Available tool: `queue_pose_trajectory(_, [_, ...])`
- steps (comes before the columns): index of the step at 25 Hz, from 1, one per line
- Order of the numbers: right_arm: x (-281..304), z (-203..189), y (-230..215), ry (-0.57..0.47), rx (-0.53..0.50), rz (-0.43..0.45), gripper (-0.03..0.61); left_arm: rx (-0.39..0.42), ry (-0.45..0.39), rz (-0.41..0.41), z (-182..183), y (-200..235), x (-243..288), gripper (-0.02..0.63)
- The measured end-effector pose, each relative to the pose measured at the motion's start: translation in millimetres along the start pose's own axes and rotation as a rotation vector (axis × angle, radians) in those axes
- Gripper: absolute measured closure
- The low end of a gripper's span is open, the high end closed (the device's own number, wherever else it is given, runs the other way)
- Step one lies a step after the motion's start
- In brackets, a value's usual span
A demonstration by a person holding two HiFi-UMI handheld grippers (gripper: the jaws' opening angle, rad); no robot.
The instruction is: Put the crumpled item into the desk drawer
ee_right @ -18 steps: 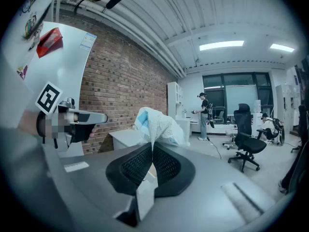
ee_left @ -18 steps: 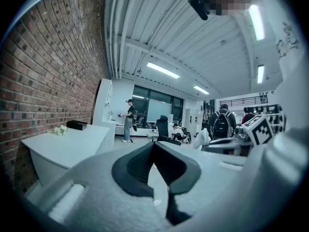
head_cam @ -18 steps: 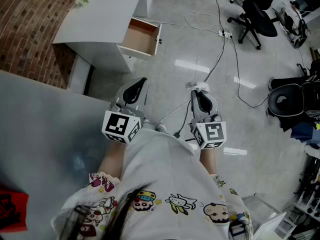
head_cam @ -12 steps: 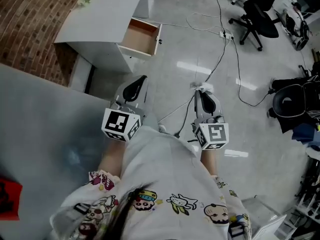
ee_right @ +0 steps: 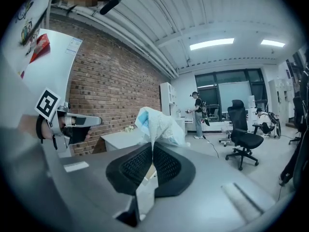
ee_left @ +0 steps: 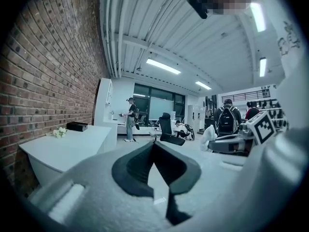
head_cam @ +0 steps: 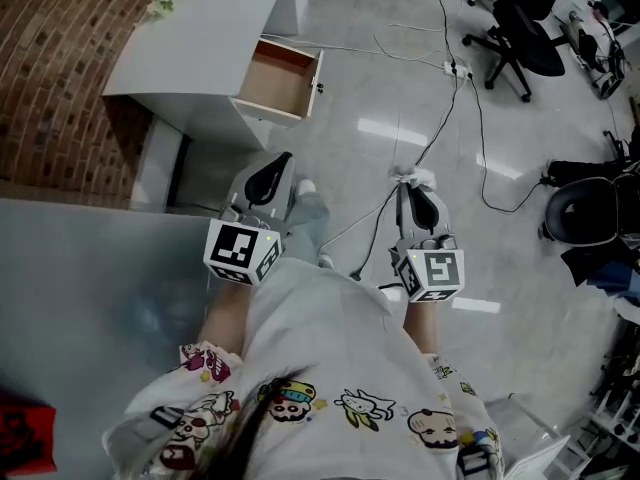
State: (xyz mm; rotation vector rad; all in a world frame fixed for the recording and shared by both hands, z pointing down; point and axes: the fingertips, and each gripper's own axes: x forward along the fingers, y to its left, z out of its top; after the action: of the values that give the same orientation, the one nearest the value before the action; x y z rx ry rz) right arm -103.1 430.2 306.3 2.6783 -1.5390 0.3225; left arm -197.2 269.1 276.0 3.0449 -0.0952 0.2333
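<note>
The crumpled item [head_cam: 411,176] is a wad of white paper or plastic with some blue on it. It sticks out of the tip of my right gripper [head_cam: 415,190], which is shut on it, and fills the middle of the right gripper view [ee_right: 157,122]. My left gripper [head_cam: 272,175] is held level beside it, jaws shut with nothing between them [ee_left: 154,145]. The white desk [head_cam: 200,38] stands ahead at the upper left against the brick wall. Its drawer [head_cam: 283,76] is pulled open and its brown inside shows nothing in it. Both grippers are well short of the drawer, over the floor.
A grey table [head_cam: 90,288] fills the lower left, with a red thing [head_cam: 15,428] at its corner. Cables [head_cam: 440,98] run across the shiny floor ahead. Office chairs [head_cam: 520,28] stand at the upper right. People [ee_left: 129,120] stand far down the room.
The person's leg and shoe have swung forward between the grippers. The right gripper has shifted slightly right and down in the picture, the white wad still in it. The grey table takes less of the view.
</note>
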Motion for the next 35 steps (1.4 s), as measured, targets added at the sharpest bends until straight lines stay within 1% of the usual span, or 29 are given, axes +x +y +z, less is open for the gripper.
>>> queue_pose_trajectory(6, [79.7,7.2,-11.0,0.038,-0.007,0.034,0.566,-0.017,0.009,0.014,4.8,55.2,54.5,0.615])
queue_pose_trajectory(13, [188.7,28.2,-5.6,0.066,-0.022,0.08,0.566,-0.024,0.002,0.036,22.9,142.3,112.2,0.615])
queue_pose_trajectory(20, [261.1,39.5,-11.0,0.097,-0.023,0.116,0.566,-0.04,0.009,0.076,27.8,199.8,148.8,0.614])
queue_pose_trajectory(24, [292.1,39.4,-7.6,0.116,-0.031,0.137,0.566,-0.061,0.022,0.097,20.8,221.9,155.4,0.615])
queue_pose_trajectory(28, [314.3,39.4,-6.9,0.142,-0.042,0.172,0.566,-0.083,0.044,0.123,13.6,233.0,160.4,0.614])
queue_pose_trajectory(35, [371.6,42.0,-18.8,0.188,-0.059,0.268,0.566,-0.125,0.072,0.214,8.6,258.0,181.3,0.615])
